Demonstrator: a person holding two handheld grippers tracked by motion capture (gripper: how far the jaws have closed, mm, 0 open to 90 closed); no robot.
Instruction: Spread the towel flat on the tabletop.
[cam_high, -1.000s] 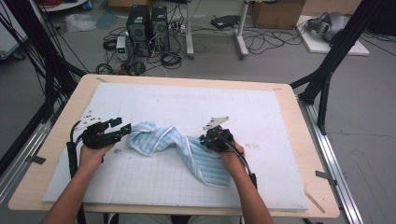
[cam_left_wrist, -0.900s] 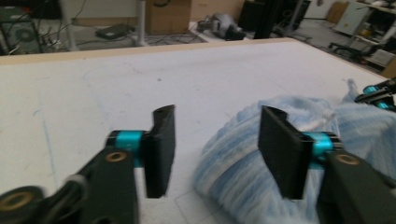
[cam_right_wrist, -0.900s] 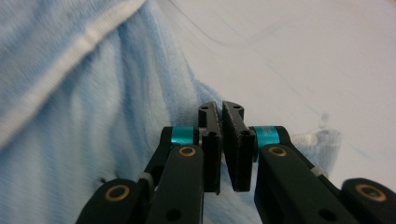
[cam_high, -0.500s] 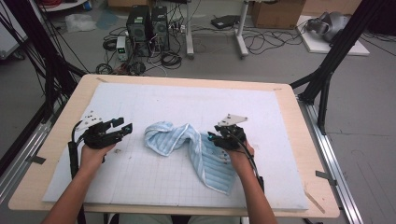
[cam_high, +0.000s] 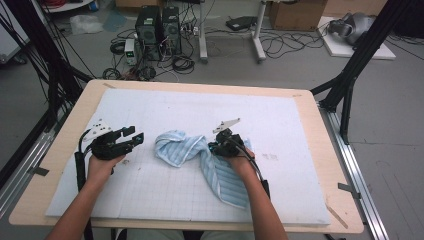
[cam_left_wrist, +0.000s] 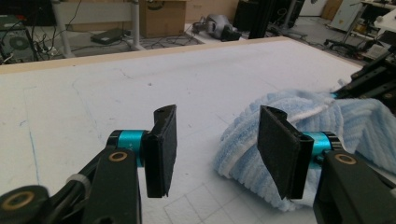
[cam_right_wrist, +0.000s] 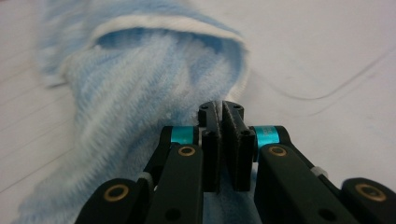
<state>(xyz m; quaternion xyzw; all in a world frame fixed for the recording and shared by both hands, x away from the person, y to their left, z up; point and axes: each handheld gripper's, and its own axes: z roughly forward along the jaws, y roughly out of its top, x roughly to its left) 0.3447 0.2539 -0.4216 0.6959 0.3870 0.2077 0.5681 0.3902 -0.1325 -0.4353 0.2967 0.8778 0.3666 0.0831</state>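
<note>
On the white foam mat (cam_high: 165, 200): striped blue towel (cam_high: 220, 172) lies crumpled at centre | right gripper (cam_high: 216, 148) pinches the towel's edge | left gripper (cam_high: 135, 139) gapes empty just left of it.

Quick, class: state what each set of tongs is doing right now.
Left tongs: open, holding nothing, just short of the blue towel.
Right tongs: shut, lying on the towel; whether they pinch its cloth cannot be told.

I see my left gripper (cam_left_wrist: 212, 149) with its 2 jaws apart over the white mat (cam_left_wrist: 116, 93), the striped blue towel (cam_left_wrist: 327, 121) bunched just beyond the right jaw.
</note>
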